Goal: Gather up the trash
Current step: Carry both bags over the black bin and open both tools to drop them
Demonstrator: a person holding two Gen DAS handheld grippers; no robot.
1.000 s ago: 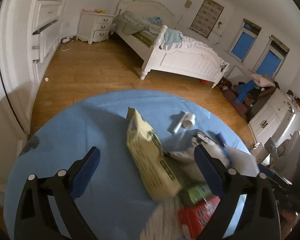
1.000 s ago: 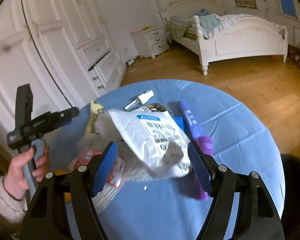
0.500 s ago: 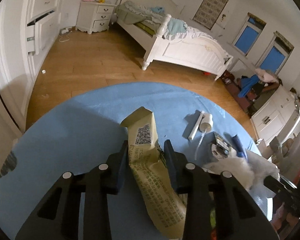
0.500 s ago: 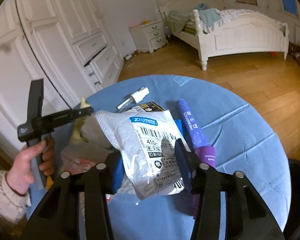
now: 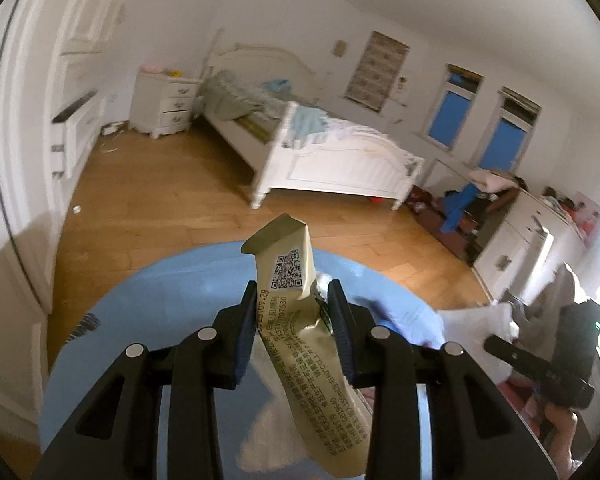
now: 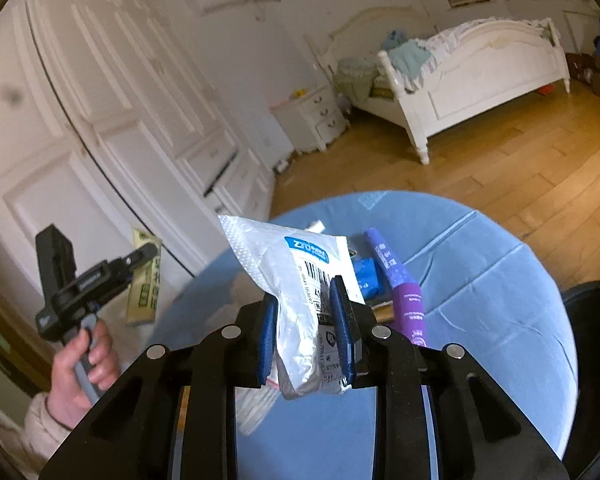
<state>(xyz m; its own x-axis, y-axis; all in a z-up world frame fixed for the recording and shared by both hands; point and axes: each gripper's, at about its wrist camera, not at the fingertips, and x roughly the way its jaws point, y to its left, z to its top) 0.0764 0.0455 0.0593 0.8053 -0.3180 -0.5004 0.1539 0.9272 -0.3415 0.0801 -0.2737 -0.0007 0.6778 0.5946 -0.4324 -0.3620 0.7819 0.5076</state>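
Tan wrapper [image 5: 296, 320] clamped in your left tongs [image 5: 292, 312], white mailer [image 6: 300, 280] in right tongs [image 6: 306, 330], both lifted off blue surface [image 6: 480, 280]; keep squeeze firm, purple tube [image 6: 400, 280] remains at 1 o'clock

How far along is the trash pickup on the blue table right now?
Nothing looks binned yet; no bin is in view. In hand: the left tool is shut on the tan wrapper, the right tool on the white mailer bag. Left on the blue table: a purple tube and a blue packet.
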